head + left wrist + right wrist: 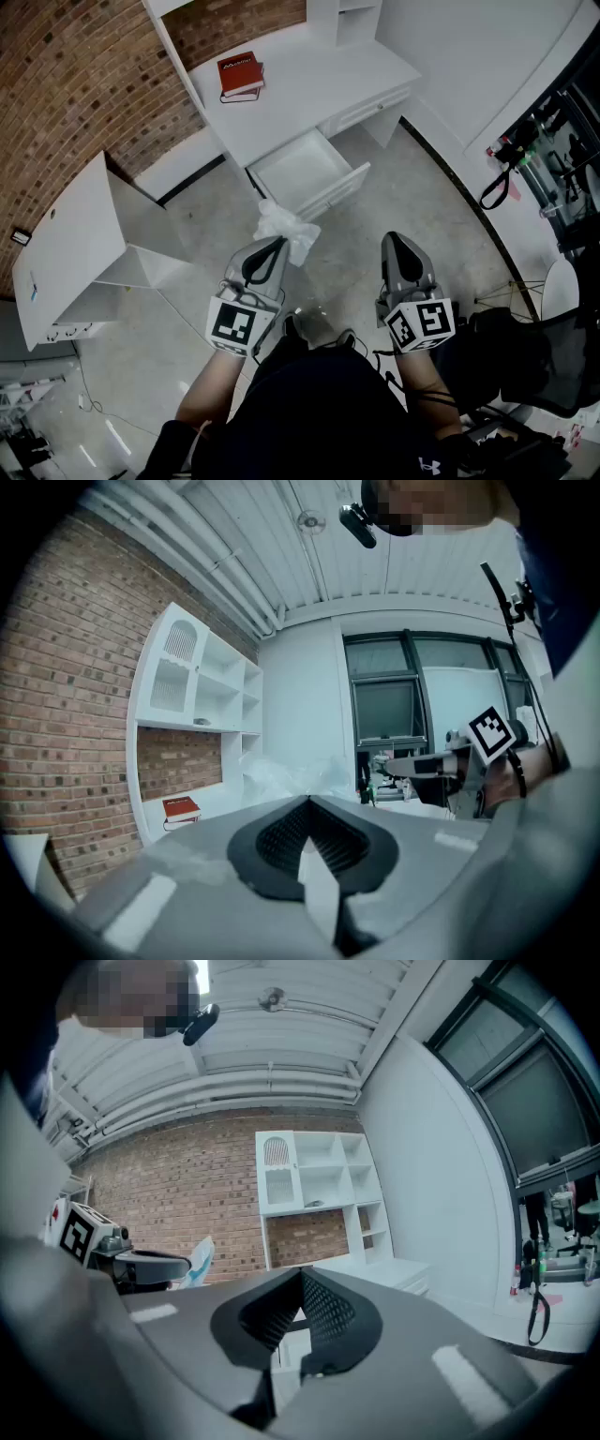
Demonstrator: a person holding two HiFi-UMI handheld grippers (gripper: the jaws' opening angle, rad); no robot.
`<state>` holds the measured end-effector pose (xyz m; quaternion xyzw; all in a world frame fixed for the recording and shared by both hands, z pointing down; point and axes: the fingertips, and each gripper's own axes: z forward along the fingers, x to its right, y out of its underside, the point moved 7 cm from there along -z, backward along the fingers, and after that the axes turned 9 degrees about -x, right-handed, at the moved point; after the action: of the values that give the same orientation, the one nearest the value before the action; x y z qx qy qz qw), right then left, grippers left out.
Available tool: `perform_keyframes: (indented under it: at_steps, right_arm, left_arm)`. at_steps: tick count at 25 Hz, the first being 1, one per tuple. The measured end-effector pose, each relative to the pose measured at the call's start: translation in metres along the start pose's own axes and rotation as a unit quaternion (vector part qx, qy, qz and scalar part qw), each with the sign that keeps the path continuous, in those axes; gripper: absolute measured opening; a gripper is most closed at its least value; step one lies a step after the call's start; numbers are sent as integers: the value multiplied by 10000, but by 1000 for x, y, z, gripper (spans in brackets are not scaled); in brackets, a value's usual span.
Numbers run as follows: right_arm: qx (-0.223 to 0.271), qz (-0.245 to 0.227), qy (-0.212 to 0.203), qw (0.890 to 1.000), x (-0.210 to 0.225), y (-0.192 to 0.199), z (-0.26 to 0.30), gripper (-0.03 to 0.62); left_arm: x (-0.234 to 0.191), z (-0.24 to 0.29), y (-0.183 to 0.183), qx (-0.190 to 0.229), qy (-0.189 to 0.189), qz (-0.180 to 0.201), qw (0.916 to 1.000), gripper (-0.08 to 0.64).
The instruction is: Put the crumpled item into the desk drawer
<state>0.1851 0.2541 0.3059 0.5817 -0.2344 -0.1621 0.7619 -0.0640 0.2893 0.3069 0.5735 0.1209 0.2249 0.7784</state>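
The crumpled item [284, 225] is a wad of thin white, partly see-through material. My left gripper [279, 240] is shut on it and holds it in the air, just short of the open white desk drawer [302, 169]. In the left gripper view the wad [291, 772] bulges past the closed jaw tips of the left gripper [307, 799]. My right gripper [393, 236] hangs beside it to the right, shut, with nothing in it. In the right gripper view its tips [301, 1269] meet, and the left gripper [141, 1265] with the wad [199, 1258] shows at the left.
The white desk [309, 84] stands against a brick wall, with a red book [240, 75] on top. A white cabinet with an open door [80, 244] stands at the left. At the right are a dark chair [539, 361] and cables. The person's legs are below the grippers.
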Motion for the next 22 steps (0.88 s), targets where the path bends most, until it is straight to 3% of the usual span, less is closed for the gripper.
perform_keyframes:
  at_steps: [4,11,18,22]
  right_arm:
    - [-41,-42,-42,10000,-7,3,5,2]
    - [-93,-26,-11,10000,-17,8,10,2]
    - [-67,-11,258,9996,-34,10,14,2]
    - [-190,46,449,9988,-46,19,12,3]
  left_arm:
    - [-3,-4,1,-10,-56,-459,9989,2]
    - [-14,-2,5,-7,79,-436,9990,2]
    - [-34,-4,13,30,319,-368,9988,2]
    - [-40,-6,21,1,531,-523,9972,2]
